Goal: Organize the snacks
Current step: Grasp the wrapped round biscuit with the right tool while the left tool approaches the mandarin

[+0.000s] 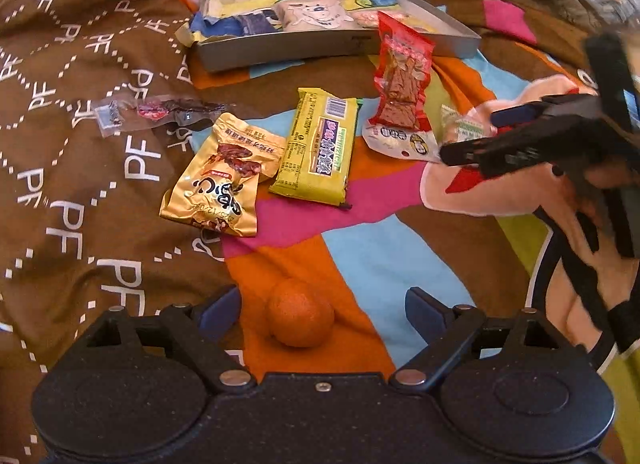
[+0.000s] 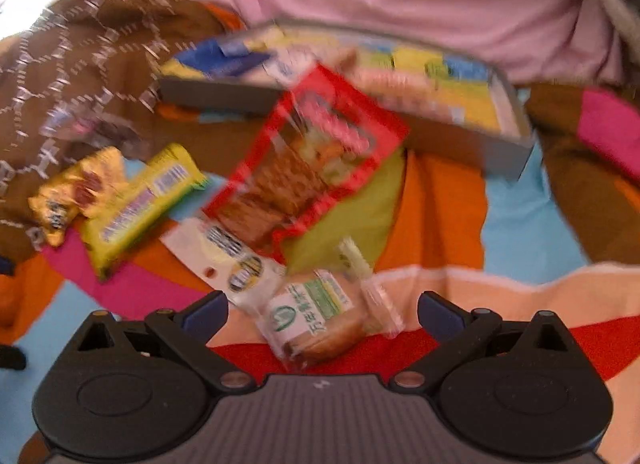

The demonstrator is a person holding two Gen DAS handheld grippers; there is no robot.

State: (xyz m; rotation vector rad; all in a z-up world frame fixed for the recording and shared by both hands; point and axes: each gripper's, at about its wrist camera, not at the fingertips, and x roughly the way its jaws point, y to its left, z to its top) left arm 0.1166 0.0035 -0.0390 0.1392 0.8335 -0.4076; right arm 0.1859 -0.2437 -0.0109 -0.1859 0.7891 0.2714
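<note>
Bare blanket [image 1: 380, 248] lies open between the orange [image 1: 301, 313] and the packets; toward the tin tray [image 1: 336, 46] the red packet [image 1: 402, 82] (leaning against its wall) blocks the way.

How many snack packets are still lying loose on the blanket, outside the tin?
5: clear dark-candy wrapper far left, gold bag, yellow bar, red jerky pack leaning on the tin, small cake packet between right gripper fingers.

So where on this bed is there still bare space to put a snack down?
Free: the brown blanket left of the gold packet, and the blue patch right of the orange. Crowded: the tray and the packets before it, gold, yellow and red.
</note>
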